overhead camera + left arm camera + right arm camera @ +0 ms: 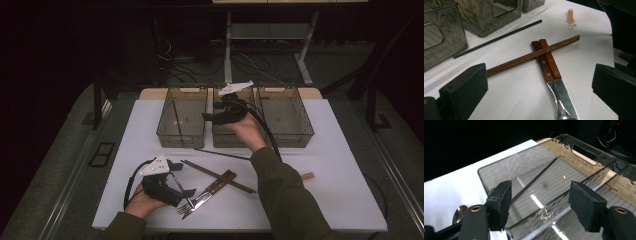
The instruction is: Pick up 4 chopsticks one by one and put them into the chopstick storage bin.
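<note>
A black chopstick [536,177] lies slanted inside the left smoky bin [181,117]. My right gripper [541,202] hovers open over that bin's near rim, with nothing between its pads; from above, the right gripper [209,116] is over the gap between the left and middle bins. My left gripper [186,193] rests low at the front left, open. Ahead of the left gripper [539,85] lie a wood-handled knife and fork [547,63], side by side. A pair of brown chopsticks [534,55] crosses over their handles. Another black chopstick [499,38] lies on the table in front of the bins.
Three smoky bins stand in a row at the back of the white table [330,150]; the middle bin [235,136] and the right bin [285,117] flank my right hand. A small tan piece [307,176] lies at the right. A spoon bowl [459,213] shows beside the left bin.
</note>
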### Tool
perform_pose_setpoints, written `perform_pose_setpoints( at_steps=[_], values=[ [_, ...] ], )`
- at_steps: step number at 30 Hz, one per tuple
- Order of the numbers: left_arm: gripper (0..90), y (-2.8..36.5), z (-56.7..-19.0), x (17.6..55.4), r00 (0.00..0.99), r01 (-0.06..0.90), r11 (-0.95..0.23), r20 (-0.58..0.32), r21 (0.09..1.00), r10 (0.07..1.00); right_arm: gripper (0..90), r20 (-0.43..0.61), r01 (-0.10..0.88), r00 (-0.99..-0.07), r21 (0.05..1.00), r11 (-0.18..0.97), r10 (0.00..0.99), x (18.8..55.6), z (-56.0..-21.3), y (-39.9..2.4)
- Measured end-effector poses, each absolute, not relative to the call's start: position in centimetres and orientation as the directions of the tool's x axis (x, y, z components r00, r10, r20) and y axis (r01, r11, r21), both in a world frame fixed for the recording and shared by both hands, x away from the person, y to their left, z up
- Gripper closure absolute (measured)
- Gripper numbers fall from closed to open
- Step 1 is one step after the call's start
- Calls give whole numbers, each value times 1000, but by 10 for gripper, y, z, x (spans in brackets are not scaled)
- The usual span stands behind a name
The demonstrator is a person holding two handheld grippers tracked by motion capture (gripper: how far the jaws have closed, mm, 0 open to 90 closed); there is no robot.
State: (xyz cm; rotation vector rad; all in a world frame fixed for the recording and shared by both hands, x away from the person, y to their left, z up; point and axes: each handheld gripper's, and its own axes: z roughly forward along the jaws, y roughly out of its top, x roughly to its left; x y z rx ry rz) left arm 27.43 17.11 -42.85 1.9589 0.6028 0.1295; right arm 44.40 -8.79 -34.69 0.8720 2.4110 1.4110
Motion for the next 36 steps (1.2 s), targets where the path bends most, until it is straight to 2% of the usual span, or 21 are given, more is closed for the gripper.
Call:
perform_pose_setpoints(
  at_steps=[13,21,36],
  values=[
    [0,171,-429,275,868,354,-348,-167,868,467,303,93,355,-831,849,392,549,423,-350,-124],
    [0,170,-429,275,865,356,-347,-166,868,473,304,74,330,-841,856,399,536,406,-351,-146],
    [0,171,-430,276,858,367,-346,-171,863,485,323,102,332,-855,860,387,508,376,-366,-188]
  ],
)
